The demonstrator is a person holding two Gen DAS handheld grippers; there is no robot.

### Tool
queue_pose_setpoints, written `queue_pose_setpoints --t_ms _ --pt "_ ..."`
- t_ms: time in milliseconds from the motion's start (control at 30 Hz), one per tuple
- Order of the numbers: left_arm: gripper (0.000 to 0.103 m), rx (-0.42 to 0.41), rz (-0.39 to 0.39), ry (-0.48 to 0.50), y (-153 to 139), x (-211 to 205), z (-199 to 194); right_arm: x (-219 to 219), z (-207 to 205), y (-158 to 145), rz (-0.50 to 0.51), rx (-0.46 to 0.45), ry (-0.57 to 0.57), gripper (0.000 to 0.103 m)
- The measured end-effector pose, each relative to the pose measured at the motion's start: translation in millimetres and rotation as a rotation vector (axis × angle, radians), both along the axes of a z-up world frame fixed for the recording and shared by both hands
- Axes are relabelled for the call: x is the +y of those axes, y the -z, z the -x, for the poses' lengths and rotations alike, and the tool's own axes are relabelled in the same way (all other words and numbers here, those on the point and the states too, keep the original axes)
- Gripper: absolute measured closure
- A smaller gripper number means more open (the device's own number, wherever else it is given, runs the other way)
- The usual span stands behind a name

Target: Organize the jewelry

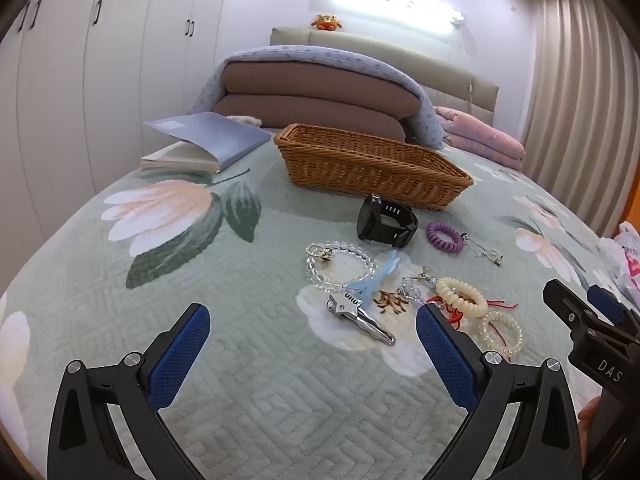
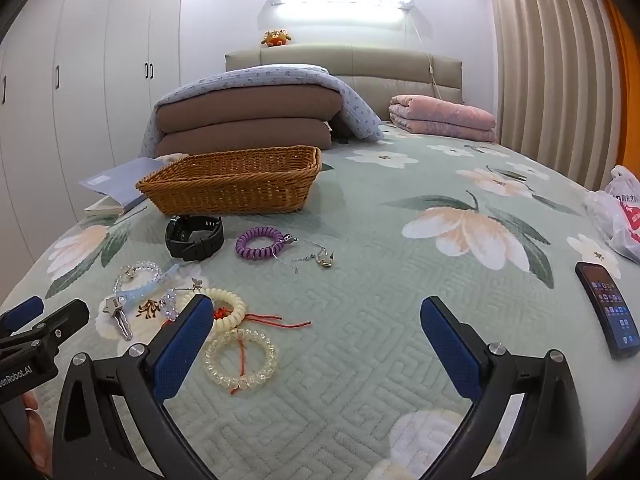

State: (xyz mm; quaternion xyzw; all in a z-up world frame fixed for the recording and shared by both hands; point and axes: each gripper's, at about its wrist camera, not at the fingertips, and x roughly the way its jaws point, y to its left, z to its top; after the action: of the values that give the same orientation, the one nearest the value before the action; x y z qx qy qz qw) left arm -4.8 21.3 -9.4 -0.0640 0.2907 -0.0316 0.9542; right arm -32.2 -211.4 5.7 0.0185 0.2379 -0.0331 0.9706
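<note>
Jewelry lies spread on the flowered bedspread in front of a wicker basket point(image 1: 372, 162) point(image 2: 232, 184). A black watch point(image 1: 386, 220) point(image 2: 195, 237) and a purple coil band point(image 1: 444, 236) point(image 2: 260, 243) lie nearest the basket. Closer are a clear bead bracelet point(image 1: 340, 264) point(image 2: 136, 274), a silver clip with a blue strap point(image 1: 360, 310) point(image 2: 118, 314), a cream coil bracelet point(image 1: 462, 296) point(image 2: 230, 308) and a clear coil bracelet point(image 1: 502, 334) point(image 2: 240, 360). My left gripper point(image 1: 312, 342) is open, short of the clip. My right gripper point(image 2: 316, 340) is open, with the coil bracelets beside its left finger.
A blue book point(image 1: 204, 144) point(image 2: 116, 188) lies left of the basket. Folded quilts point(image 1: 316, 96) point(image 2: 248, 120) and a pink blanket point(image 2: 442, 118) are stacked by the headboard. A phone point(image 2: 608, 308) and a plastic bag point(image 2: 620, 208) lie at the right edge of the bed.
</note>
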Motion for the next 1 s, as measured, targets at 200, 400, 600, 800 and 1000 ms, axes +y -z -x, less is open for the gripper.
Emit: queue_pose_setpoints --t_ms 200,400,600,800,1000 --pt "0.0 -0.002 -0.007 0.003 0.5 -1.2 -0.3 -1.0 -2.2 1.5 0.0 0.008 0.0 0.0" --pt "0.0 0.0 -0.007 0.003 0.5 -2.0 0.3 0.4 -3.4 1.9 -0.001 0.008 0.002 0.0" --pt "0.0 0.002 -0.004 0.003 0.3 -2.1 0.7 -2.9 -3.0 2.3 -0.009 0.004 0.002 0.0" --pt "0.0 0.003 -0.005 0.003 0.5 -1.8 0.5 -2.4 -2.5 3.2 -0.026 0.008 0.003 0.0" --pt "0.0 0.003 -0.005 0.003 0.6 -1.6 0.5 -2.6 -2.7 3.0 -0.037 0.004 0.003 0.0"
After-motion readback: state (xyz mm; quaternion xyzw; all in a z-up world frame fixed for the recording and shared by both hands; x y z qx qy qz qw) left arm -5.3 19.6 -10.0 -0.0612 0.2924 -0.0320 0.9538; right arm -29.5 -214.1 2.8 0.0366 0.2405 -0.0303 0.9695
